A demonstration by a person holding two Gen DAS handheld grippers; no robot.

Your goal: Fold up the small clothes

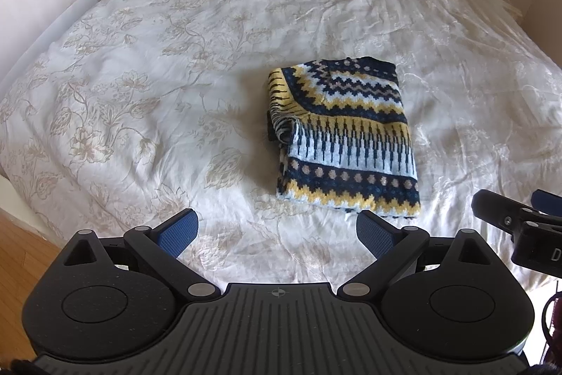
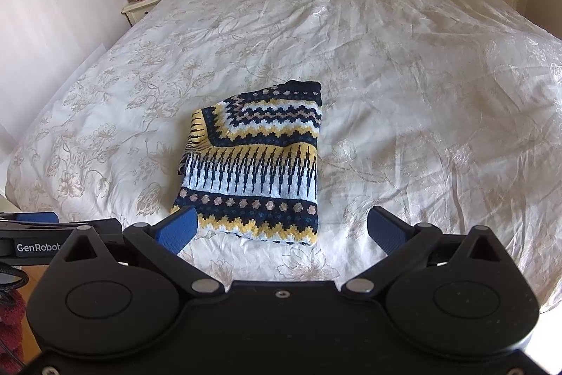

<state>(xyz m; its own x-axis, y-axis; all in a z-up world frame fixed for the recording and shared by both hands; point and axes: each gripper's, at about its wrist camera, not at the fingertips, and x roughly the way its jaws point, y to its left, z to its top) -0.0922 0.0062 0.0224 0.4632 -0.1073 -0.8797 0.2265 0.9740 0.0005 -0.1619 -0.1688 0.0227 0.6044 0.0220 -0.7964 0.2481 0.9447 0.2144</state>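
Sweater point(image 1: 342, 137) lies folded on bed point(image 1: 140, 76); fold looks done. Both hand-held grippers, left point(image 1: 277, 234) and right point(image 2: 281, 229), gape empty short of it (next: retreat or tidy edge).

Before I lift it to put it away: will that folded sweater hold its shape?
Probably not: the sweater is soft knit, so it would likely droop and unfold. The loose layers at its left edge already gape. It shouldn't slip from the fingers.

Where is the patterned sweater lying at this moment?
The folded sweater lies on the white bedspread near the foot of the bed, just ahead of both open tools, right of centre in the left wrist view.
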